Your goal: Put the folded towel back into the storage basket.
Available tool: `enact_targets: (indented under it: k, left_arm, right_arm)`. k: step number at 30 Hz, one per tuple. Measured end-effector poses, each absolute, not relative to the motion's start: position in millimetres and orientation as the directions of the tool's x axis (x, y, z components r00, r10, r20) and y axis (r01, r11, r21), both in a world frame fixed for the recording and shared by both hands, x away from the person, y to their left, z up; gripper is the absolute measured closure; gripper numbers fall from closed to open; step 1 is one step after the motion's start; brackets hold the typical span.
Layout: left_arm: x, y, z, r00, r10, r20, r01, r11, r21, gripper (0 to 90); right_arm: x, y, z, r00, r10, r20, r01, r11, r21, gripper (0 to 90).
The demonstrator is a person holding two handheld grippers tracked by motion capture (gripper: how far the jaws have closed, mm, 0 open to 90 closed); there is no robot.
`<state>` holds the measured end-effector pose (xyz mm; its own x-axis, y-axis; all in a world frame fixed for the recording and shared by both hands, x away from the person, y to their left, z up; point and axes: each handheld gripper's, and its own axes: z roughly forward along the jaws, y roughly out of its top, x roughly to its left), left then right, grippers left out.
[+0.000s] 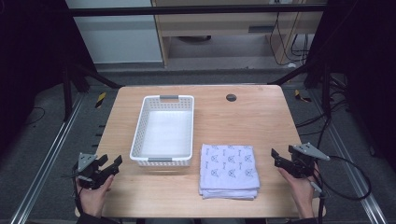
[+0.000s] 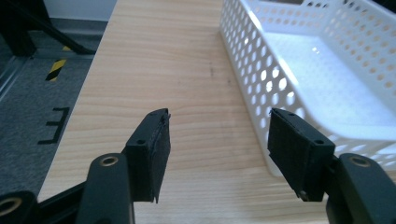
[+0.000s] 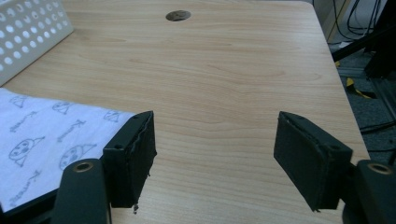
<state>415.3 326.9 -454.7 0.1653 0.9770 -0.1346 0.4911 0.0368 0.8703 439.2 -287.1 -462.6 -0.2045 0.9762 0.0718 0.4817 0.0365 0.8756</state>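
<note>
A folded white cloth with a grey printed pattern lies on the wooden table near its front edge, right of centre; its corner shows in the right gripper view. A white perforated plastic basket stands empty behind and left of it, its near wall close to the left gripper's jaws. My left gripper rests at the table's front left edge, open, with bare wood between the jaws. My right gripper is held at the right edge beside the cloth, open and holding nothing.
A small dark round grommet sits in the table near its far edge. Metal frame rails and cables run along the floor on both sides. Bare wood stretches right of the basket.
</note>
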Motion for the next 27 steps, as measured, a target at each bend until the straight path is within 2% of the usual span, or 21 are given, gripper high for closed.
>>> enact_targets:
  k: [12, 20, 27]
  left_arm:
    - [420, 315, -436, 0.227, 0.965, -0.132, 0.483, 0.006, 0.876, 33.6]
    - [428, 304, -415, 0.252, 0.956, -0.152, 0.454, 0.022, 0.891, 33.5]
    - [437, 283, -395, 0.291, 0.943, -0.159, 0.426, 0.021, 0.904, 33.3]
  right_arm:
    - [437, -282, -451, -0.261, 0.960, 0.104, 0.469, 0.032, 0.883, 32.1]
    - [440, -282, -423, -0.258, 0.961, 0.102, 0.424, 0.018, 0.905, 33.0]
    - [449, -283, -392, -0.253, 0.956, 0.151, 0.386, -0.044, 0.922, 31.7]
